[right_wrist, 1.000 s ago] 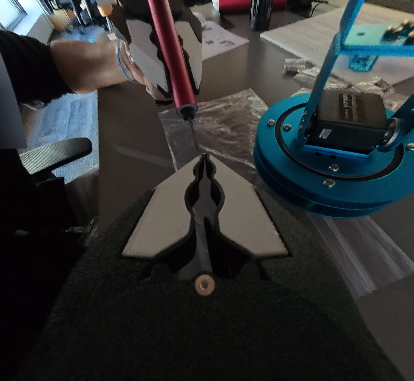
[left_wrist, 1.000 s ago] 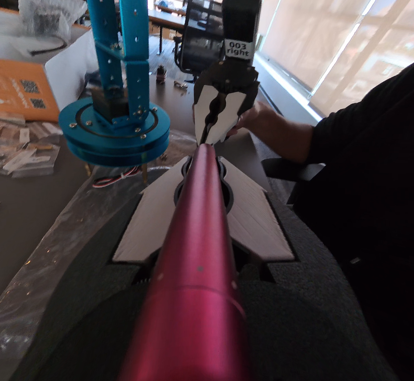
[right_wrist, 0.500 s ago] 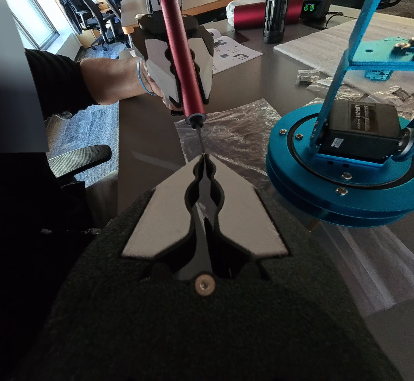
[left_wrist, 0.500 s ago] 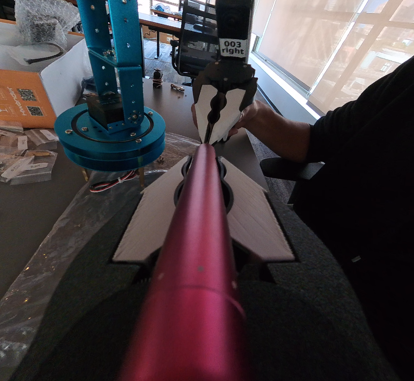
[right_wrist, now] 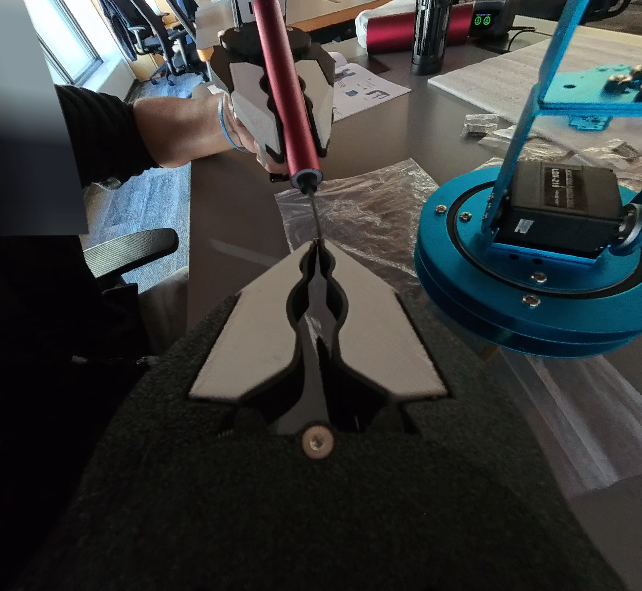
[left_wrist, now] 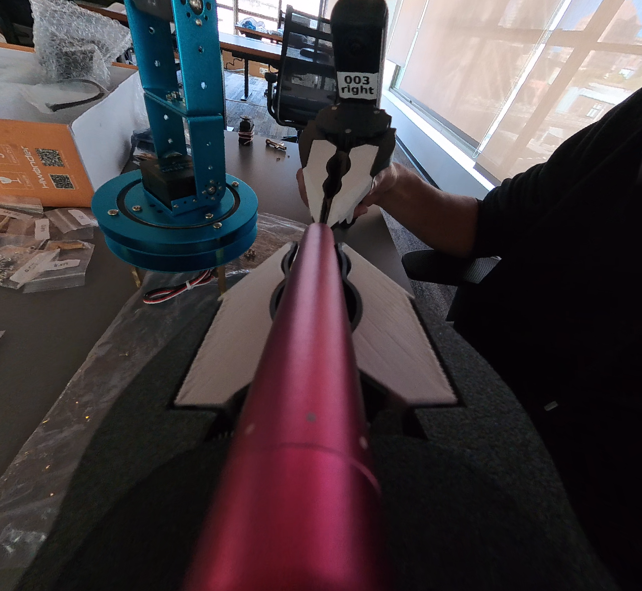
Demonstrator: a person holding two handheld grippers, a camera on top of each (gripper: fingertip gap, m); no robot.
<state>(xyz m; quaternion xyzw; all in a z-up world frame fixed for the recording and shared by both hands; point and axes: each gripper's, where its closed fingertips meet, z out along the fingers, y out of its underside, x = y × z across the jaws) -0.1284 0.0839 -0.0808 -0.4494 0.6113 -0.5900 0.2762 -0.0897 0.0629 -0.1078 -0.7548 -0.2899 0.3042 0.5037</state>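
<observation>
Holding a red driver [right_wrist: 287, 95] in my left gripper [right_wrist: 279, 112], jaws clamped round the barrel about mid-length. It sits in the air above the plastic sheet [right_wrist: 364, 213], near the blue robot base [right_wrist: 514, 282]. The long axis runs along the left fingers, and the thin bit [right_wrist: 314, 216] points down and forward at my right gripper [right_wrist: 317, 244]. The right jaws are pinched together on the bit tip. The barrel looks like smooth anodised metal: rigid, light, probably slippery, so I'd grip at the barrel's middle. The bit looks slender, so I'd judge it bends under side load. A servo cable [left_wrist: 177, 291] lies under the base.
</observation>
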